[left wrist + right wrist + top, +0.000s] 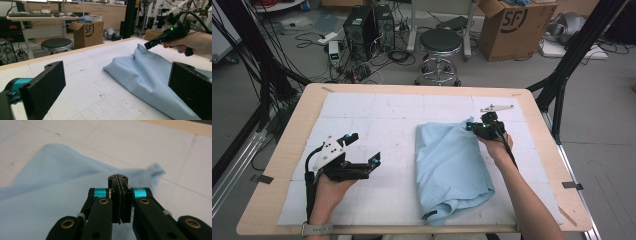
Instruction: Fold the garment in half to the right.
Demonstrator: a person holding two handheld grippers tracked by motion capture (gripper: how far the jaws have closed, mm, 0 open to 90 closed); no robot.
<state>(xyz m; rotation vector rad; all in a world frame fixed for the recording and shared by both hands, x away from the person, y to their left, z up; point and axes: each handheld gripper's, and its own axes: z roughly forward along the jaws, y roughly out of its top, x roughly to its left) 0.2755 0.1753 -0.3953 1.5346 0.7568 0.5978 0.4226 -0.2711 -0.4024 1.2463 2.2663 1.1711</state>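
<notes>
A light-blue cloth (452, 167) is seen crumpled on the counter (287, 190), right of its middle. The left tongs (362, 150), held wide with nothing between them, are kept well apart to the cloth's left. At the cloth's far right corner, the right tongs (470, 126) are pinched tight on the fabric.

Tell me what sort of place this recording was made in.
Most likely a lab or workshop set up for recording. Computer towers stand on the floor amid loose cables, a cardboard box and a round stool sit behind the table, and workbenches line the far wall.
</notes>
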